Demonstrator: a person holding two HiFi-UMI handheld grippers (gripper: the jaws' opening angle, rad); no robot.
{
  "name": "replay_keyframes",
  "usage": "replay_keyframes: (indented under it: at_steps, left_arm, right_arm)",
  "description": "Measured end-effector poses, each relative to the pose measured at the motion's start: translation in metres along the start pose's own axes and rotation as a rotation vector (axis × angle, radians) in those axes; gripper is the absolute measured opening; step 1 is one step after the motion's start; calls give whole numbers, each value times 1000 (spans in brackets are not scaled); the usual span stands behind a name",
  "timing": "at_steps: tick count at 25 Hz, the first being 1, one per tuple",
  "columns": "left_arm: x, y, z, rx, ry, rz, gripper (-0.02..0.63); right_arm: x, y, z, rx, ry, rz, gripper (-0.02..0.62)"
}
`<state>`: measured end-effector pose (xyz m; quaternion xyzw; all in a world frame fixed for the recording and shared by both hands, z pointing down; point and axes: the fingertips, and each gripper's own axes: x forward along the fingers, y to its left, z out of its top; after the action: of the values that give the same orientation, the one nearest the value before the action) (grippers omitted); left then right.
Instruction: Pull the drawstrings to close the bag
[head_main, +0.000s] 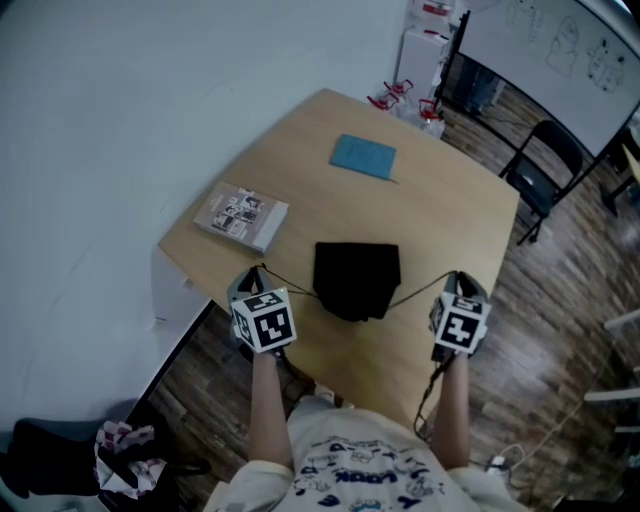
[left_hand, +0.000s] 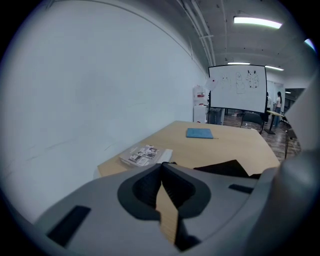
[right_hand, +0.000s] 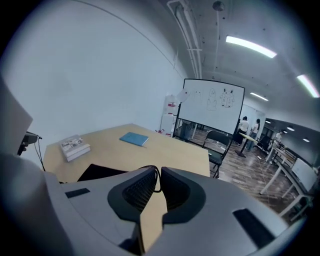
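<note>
A black drawstring bag (head_main: 357, 278) lies flat in the middle of the light wooden table (head_main: 440, 210). One thin black drawstring (head_main: 290, 284) runs taut from its near left side to my left gripper (head_main: 257, 272), which is shut on the cord's end. The other drawstring (head_main: 420, 290) stretches from the bag's right side to my right gripper (head_main: 461, 279), also shut on it. In the right gripper view a loop of cord (right_hand: 150, 169) pokes out above the closed jaws, with the bag (right_hand: 100, 172) to the left. In the left gripper view the bag (left_hand: 225, 168) lies to the right.
A book with pictures on its cover (head_main: 241, 216) lies near the table's left edge. A blue notebook (head_main: 364, 156) sits at the far side. A white wall borders the left. A black chair (head_main: 545, 165) and a whiteboard (head_main: 560, 50) stand beyond the table's right side.
</note>
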<state>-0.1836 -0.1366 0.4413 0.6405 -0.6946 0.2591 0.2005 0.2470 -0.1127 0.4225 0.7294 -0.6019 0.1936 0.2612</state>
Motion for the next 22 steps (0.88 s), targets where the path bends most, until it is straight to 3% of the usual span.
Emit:
replay_keyframes:
  at_steps: [1,3,8,11,16,22]
  left_arm:
    - [0,-6,-2,9,2,-18,5]
    - [0,-19,-5,26,6,-59,18]
    - [-7,-49,-3,35,-27,-170,87]
    - [-20,-71,6,20,-57,-247,89]
    - [-42,-103,21,-92,-103,-411,87]
    - [-65,-118,43,-62,-185,-445,87]
  right_arm:
    - [1,8,-5,-14,18,25,20]
    - [1,21,-16,-31,54,74,107]
    - [-2,38,-29,-61,77,126,129]
    - [-7,46,-16,-49,-15,159,127]
    - [-32,75,19,43,-219,274,110]
    - [-60,89,45,53,-354,308,51]
